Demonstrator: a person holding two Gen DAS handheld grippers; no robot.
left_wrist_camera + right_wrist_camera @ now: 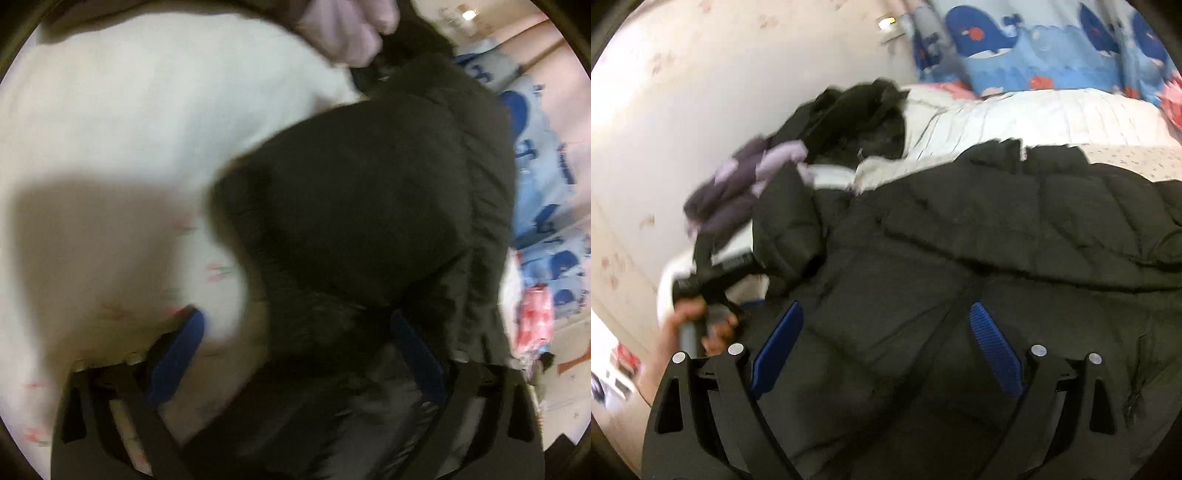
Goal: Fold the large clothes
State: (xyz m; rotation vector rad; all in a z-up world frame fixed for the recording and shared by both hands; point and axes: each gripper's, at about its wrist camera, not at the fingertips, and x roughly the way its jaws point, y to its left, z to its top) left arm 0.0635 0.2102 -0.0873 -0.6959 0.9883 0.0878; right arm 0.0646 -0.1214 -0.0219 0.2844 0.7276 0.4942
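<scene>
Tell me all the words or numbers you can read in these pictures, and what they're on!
None can be read.
Blue marks on the light blue fabric: too blurred to tell whether they are letters.
Whale blanket: pictures only.
Black puffer jacket: no label in view.

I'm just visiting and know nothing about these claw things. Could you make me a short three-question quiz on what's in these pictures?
1. True or false: the right claw is open above the black puffer jacket.
2. What is printed on the blue bedding? A) whales B) cars C) stars
3. Fill in: in the left view, jacket fabric lies between the open left claw's ____ fingertips.

Key: 1 true; 2 A; 3 blue.
</scene>
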